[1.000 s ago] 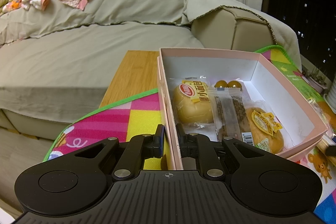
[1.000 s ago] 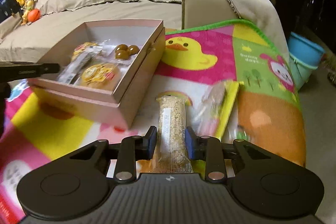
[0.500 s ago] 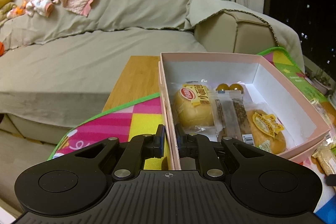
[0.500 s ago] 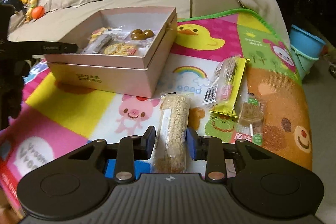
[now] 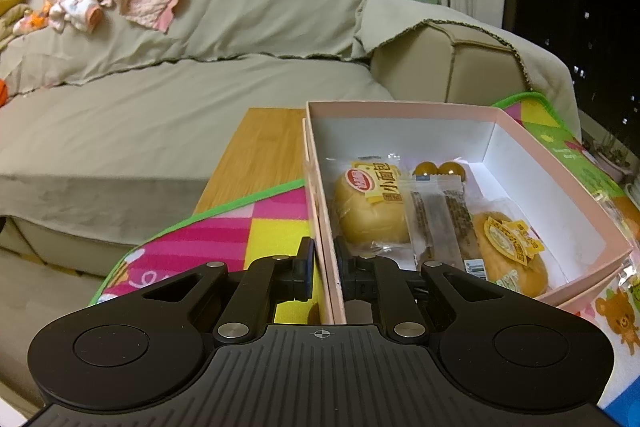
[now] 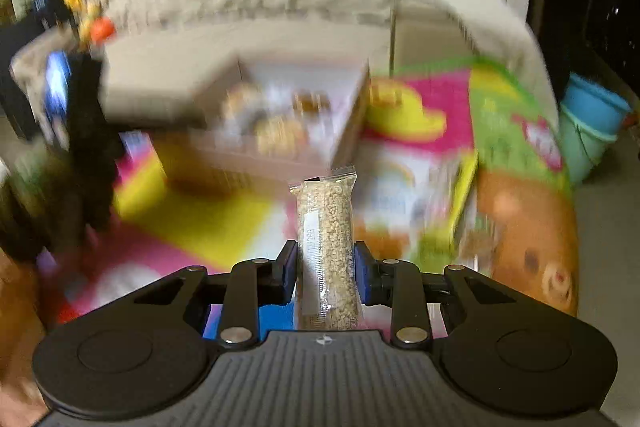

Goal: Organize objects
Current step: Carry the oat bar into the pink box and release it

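While both grippers are loaded, count is: one pink box (image 5: 560, 163), two wrapped buns inside it, one dark wrapped bar, two round brown sweets, one grain bar in the right gripper. Left gripper (image 5: 323, 259) is clenched on the box's near-left wall, one of its fingers (image 5: 306, 263) outside over the mat (image 5: 260, 223), the other inside the box; wall runs straight ahead from between them. Box contents, relative to the left fingers: first bun (image 5: 370, 211) just ahead and slightly right, dark wrapped bar (image 5: 440, 223) right of that, second bun (image 5: 510, 251) further right, two sweets (image 5: 438, 169) beyond the bar toward the far wall. Right gripper (image 6: 325, 267) is grasping the clear-wrapped grain bar (image 6: 326, 227), which sticks out forward past the fingertips, lengthwise along the fingers, its crimped end farthest out. Right view is heavily blurred; box sits ahead and left of those fingers on the colourful mat, a few more packets lie ahead-right, count unreadable. Mat covers a wooden table (image 5: 260, 147), bare wood showing ahead-left of the left fingers.
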A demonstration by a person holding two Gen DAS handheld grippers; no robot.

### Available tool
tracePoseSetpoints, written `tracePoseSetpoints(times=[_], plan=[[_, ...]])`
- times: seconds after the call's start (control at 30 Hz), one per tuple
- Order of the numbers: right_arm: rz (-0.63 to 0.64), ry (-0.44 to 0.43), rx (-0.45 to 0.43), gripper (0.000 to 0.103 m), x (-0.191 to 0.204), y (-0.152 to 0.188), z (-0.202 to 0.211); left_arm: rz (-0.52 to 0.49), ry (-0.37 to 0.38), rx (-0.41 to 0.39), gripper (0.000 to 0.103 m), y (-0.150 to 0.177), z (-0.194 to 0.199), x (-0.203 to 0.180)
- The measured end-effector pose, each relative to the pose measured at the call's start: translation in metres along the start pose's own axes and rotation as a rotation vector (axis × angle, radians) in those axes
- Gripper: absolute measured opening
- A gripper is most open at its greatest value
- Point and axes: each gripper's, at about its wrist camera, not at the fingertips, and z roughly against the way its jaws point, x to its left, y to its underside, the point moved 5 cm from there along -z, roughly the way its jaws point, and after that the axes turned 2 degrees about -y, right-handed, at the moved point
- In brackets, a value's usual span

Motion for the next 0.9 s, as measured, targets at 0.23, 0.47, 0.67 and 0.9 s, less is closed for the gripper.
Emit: tracePoseSetpoints(times=[0.23,0.47,0.67,0.9], plan=[[-0.056,-0.060,-0.202,0.028,0.015,-0.092,0.020,0.007,-0.007,0.014,0.012,-0.001,0.000,-0.001],[-0.088,-0.056,-0.140,0.028,0.027,-0.136,-0.042,0.041,0.014,0.019,0.013,0.000,0.001,0.004],[-0.090,-0.032,-0.068,0.028,0.033,-0.138,-0.091,0.032,0.017,0.007,0.013,0.002,0.002,0.005],[-0.055,-0.004,-0.071,0.029,0.041,-0.141,-0.112,0.038,0.028,0.003,0.013,0.003,0.002,0.007]])
